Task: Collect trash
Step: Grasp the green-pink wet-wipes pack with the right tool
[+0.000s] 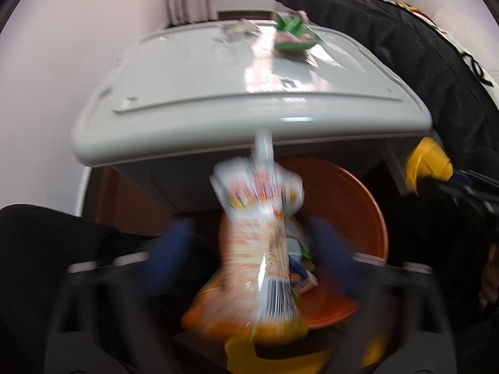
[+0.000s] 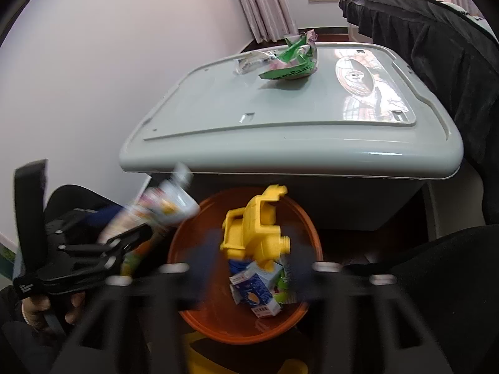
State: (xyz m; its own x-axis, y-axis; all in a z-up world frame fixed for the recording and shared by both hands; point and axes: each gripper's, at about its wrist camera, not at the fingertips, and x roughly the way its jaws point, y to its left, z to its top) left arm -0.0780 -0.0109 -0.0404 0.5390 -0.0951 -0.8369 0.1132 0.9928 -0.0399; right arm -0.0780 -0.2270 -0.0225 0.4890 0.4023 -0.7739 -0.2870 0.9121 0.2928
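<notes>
Pale lilac wall [image 2: 93,62] and pink-grey pleated curtains [image 2: 262,3] behind, with a glossy light-grey plastic lidded container [image 2: 280,143] serving as the raised surface, black fabric [image 2: 436,46] draped along its right side. On that grey lid, far end: crumpled green-and-pink snack wrapper [image 2: 291,62] touching a scrunched clear plastic wrapper [image 2: 252,60]. Below the container's near edge, round orange plastic bin [image 2: 187,249], already holding a blue-and-white drink carton [image 2: 254,290] and other small packets. Left hand-held gripper [image 1: 252,249] poised over the bin, blue fingers [image 1: 171,249] spread wide, with a blurred orange-and-white printed snack bag [image 1: 262,249] between them, seemingly loose; contact with the pads unclear through the blur. Same bag in the right wrist view at the bin's left rim, beside the black frame of the left tool and a hand [image 2: 40,308] gripping its handle. Right hand-held gripper [image 2: 249,265] also over the bin, dark blue fingers [image 2: 202,255] parted, and a yellow moulded plastic toy piece [image 2: 255,227] between them above the bin's contents, apparently not pinched. Both sets of fingers motion-blurred.
</notes>
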